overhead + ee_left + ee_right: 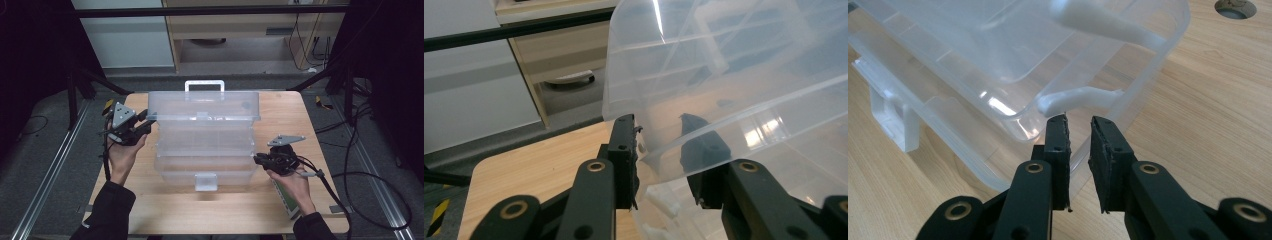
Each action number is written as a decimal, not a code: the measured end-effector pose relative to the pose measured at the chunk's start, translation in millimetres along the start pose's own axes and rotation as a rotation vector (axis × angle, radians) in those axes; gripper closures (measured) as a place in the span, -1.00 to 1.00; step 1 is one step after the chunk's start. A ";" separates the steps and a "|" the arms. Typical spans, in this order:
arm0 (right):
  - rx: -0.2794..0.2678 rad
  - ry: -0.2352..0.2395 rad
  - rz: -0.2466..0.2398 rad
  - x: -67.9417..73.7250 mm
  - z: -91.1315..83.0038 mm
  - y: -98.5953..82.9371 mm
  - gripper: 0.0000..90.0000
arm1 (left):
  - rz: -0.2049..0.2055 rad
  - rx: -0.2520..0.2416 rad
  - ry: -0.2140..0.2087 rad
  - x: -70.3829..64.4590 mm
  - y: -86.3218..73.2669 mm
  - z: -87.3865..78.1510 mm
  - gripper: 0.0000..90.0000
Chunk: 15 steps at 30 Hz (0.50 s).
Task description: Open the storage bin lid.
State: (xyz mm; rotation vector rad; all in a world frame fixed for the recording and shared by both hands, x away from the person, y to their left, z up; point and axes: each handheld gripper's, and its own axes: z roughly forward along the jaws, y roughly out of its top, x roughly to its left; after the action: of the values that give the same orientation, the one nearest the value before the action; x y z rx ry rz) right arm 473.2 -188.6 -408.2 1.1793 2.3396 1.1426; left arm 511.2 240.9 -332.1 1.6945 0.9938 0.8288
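Nearest us, our right gripper point(1079, 124) has its jaws narrowed on the rim of the clear plastic box point(205, 145) at its right end. The box sits mid-counter point(165, 210), translucent, tiered, its lid point(204, 105) raised, with a white handle point(204, 84) behind. Our left gripper point(659, 145) straddles the lid's corner, jaws fairly wide. A green-edged card point(286, 199) lies beneath our right hand point(295, 182).
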 end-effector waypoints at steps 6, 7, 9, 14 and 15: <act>0.004 -0.002 0.003 0.4 -0.3 0.0 0.74 | -0.001 -0.001 0.021 2.9 10.2 8.0 0.52; 0.004 -0.002 0.003 0.4 -0.2 0.0 0.74 | -0.001 -0.002 0.023 3.6 11.3 9.2 0.52; 0.004 -0.002 0.003 0.4 -0.3 0.0 0.74 | 0.000 -0.001 0.026 4.3 12.3 10.5 0.54; 0.001 -0.002 0.005 0.3 0.2 -0.2 0.73 | 0.007 0.007 0.042 7.4 18.9 17.5 0.59; 0.001 -0.002 0.005 0.3 0.2 -0.1 0.73 | 0.007 0.007 0.046 7.8 19.8 18.6 0.59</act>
State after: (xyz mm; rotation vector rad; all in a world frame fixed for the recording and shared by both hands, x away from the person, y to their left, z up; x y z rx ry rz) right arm 473.1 -188.4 -408.5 1.1870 2.3372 1.1415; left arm 535.4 236.6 -318.2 1.6925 1.0232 0.8730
